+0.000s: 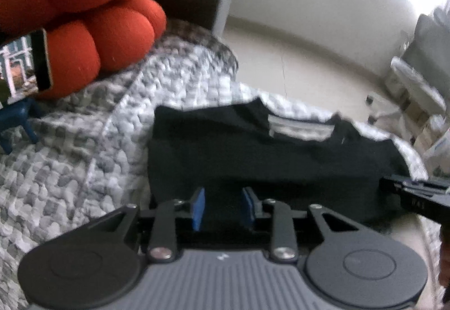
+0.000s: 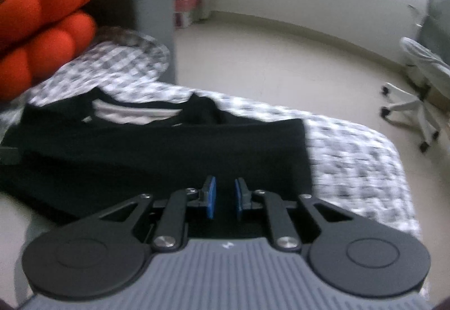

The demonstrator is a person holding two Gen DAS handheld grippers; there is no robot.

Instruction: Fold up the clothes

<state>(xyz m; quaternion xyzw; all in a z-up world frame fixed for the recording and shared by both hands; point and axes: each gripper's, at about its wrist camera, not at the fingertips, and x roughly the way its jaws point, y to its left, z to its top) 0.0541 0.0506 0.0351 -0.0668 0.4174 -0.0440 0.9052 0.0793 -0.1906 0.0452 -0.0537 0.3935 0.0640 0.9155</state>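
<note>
A black garment (image 1: 267, 158) lies folded on a checked bedspread (image 1: 84, 141), just ahead of both tongs. The left gripper (image 1: 223, 207) and right gripper (image 2: 225, 196) each stand narrowly parted with nothing between the pads. For a neat next fold, the 2 should probably grip matching corners together.

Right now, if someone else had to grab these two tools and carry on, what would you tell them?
Left hand-held gripper: jaws apart, nothing pinched, over the near edge of the black shirt.
Right hand-held gripper: narrow gap, nothing visibly between the pads, over the same edge further right.
Shirt lies on the checkered blanket, collar at the far side, both sides apparently already folded in.
Orange cushion sits beyond, to the left.
Probably left: fold the near edge up toward the collar.
</note>
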